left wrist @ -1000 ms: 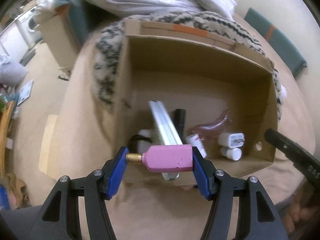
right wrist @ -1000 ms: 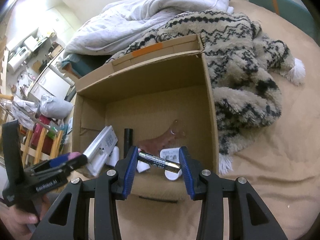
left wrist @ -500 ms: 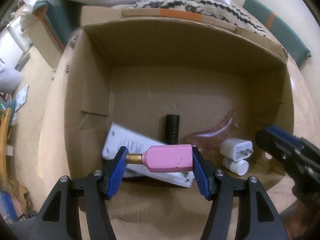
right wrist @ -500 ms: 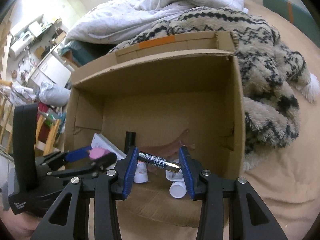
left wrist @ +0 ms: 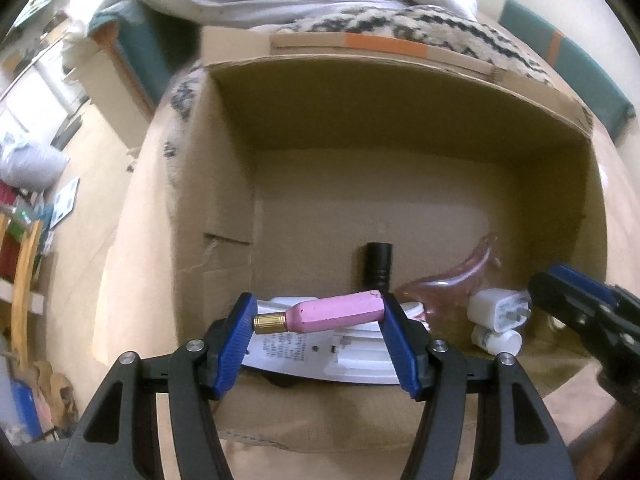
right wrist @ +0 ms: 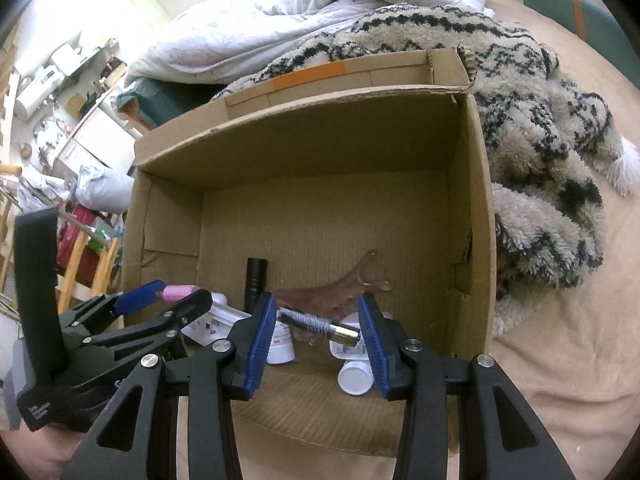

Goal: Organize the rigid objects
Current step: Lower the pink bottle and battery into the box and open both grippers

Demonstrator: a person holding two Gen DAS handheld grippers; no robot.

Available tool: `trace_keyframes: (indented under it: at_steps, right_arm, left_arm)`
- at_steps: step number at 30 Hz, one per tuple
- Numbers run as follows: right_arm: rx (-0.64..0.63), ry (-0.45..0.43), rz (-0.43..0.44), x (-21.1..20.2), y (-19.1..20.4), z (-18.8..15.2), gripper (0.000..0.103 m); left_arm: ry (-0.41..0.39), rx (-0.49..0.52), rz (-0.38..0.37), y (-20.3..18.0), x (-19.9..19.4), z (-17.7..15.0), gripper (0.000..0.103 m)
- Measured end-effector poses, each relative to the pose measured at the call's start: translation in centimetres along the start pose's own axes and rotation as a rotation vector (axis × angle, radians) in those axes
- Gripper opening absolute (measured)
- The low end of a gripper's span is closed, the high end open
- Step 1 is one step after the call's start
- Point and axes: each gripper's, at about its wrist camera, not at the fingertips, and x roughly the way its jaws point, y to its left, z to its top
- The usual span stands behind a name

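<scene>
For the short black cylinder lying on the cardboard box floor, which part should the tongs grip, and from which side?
Grip the short black cylinder across its round middle, coming from straight above. It lies flat on the floor of the cardboard box with free floor on both long sides; its near end is hidden behind other objects.

We see that our left gripper (left wrist: 320, 330) and right gripper (right wrist: 320, 330) share one build: black skeletal arms with triangular cut-outs, silver round screws behind each finger, ribbed blue pads (left wrist: 236, 344) lining the inner faces.
</scene>
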Motion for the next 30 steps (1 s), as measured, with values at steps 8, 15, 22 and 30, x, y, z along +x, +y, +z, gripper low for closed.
trace_keyframes:
  at_steps: [8, 15, 22, 30]
  right_arm:
    - [0.019, -0.055, 0.026, -1.2, -0.3, 0.3, 0.082]
    - [0.057, -0.068, 0.040, -1.8, -0.9, 0.4, 0.083]
    - [0.074, -0.081, 0.045, -2.6, -1.1, 0.0, 0.083]
    - [0.086, -0.085, 0.045, -3.9, -0.9, -1.3, 0.083]
  left_arm:
    - [-0.034, -0.015, -0.050, 0.2, -1.5, -0.1, 0.071]
    - [-0.060, 0.006, -0.044, -0.6, -2.7, -0.1, 0.088]
    - [-0.050, -0.032, -0.049, 0.4, -3.7, -0.2, 0.088]
    - [-0.110, -0.033, -0.008, 1.7, -6.4, -1.3, 0.088]
